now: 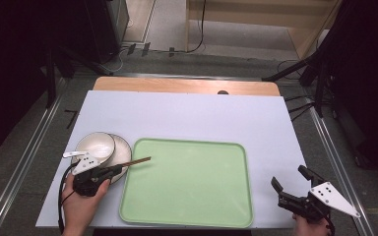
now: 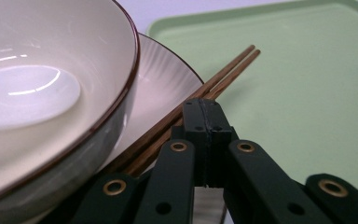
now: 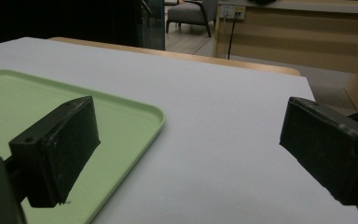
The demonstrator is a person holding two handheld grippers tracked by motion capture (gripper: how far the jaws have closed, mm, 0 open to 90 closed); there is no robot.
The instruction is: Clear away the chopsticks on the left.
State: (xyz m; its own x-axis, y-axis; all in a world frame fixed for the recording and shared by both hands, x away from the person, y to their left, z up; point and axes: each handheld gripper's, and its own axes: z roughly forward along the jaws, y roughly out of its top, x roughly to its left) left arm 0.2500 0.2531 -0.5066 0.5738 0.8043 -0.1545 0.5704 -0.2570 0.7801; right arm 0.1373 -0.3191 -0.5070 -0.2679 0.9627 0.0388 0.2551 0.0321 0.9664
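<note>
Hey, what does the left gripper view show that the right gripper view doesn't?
The left gripper view has the white bowl with its brown rim, sitting on a ribbed plate, and a pair of brown chopsticks clamped by the left gripper, fingers shut together, the sticks reaching over the tray's edge. The right gripper view has the right gripper with fingers wide apart and nothing between them, bare white table, and a chair in the room behind. Both share the green tray.

lab: tripod legs (image 1: 295, 69), floor cables (image 1: 187, 49)
</note>
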